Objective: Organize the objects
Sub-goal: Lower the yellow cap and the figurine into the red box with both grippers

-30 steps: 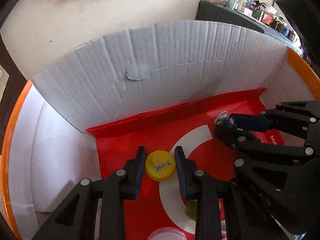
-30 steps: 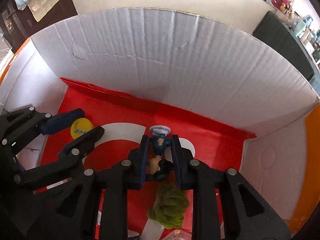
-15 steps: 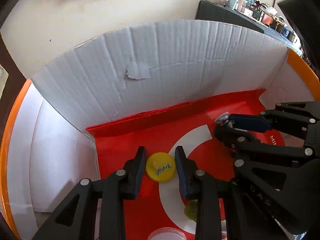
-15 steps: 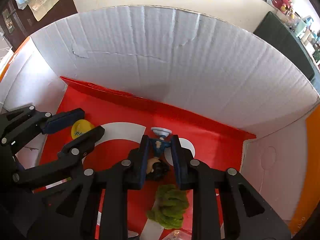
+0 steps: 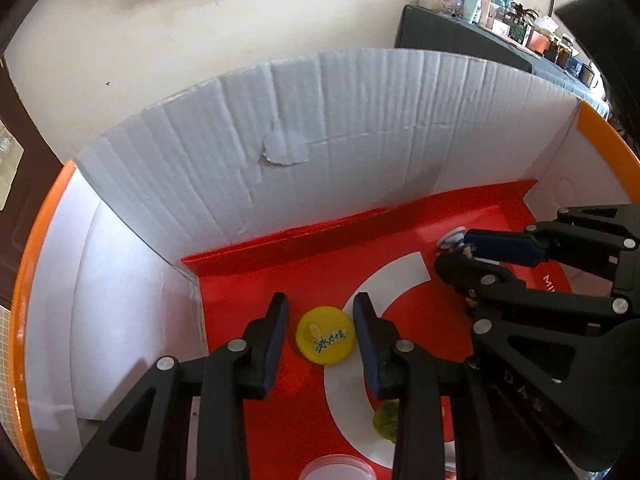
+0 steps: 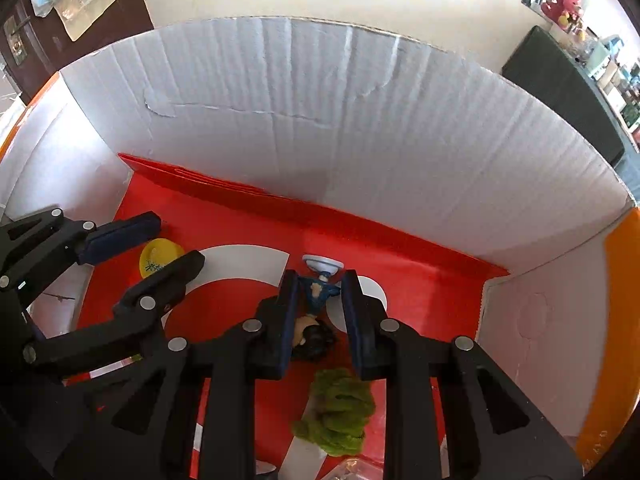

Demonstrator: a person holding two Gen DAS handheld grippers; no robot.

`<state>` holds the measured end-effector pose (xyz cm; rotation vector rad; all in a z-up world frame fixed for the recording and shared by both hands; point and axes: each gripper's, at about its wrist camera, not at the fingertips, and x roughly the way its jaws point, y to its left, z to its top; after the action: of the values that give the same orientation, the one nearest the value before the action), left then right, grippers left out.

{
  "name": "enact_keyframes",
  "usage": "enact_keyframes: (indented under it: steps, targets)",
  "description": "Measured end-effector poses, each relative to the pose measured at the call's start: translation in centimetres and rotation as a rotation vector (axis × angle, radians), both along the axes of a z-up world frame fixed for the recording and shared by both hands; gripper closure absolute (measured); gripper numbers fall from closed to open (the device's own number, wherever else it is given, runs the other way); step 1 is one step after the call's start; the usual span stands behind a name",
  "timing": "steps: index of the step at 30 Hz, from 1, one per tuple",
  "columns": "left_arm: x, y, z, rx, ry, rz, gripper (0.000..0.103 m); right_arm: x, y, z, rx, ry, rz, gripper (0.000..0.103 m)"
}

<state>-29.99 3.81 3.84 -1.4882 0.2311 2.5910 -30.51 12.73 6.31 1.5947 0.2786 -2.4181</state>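
Both grippers are inside a cardboard box with a red and white floor. My left gripper is open, its fingers on either side of a yellow cap that lies flat on the floor, not touching it. The cap also shows in the right wrist view. My right gripper is open around a small figurine with a blue outfit, dark hair and a white round base, lying on the floor. The figurine's base shows in the left wrist view.
A green fuzzy clump lies on the floor under my right gripper. A clear round lid sits at the near edge. The box's white corrugated back wall stands close ahead, with side walls left and right.
Both grippers' jaws have opened wider. The right gripper has let go of the figurine, which now lies between its fingers. The yellow cap stays in place.
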Motion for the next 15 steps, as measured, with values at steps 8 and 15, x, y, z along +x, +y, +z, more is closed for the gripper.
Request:
enact_keyframes:
  steps: [8,15]
  targets:
    - [1.2,0.0,0.6,-0.004,0.018,0.004,0.067,1.2,0.6,0.2,-0.007,-0.001,-0.005,0.081]
    - [2.3,-0.1,1.5,-0.011,0.040,0.011,0.067,2.6,1.0,1.1,-0.021,0.010,-0.004,0.081]
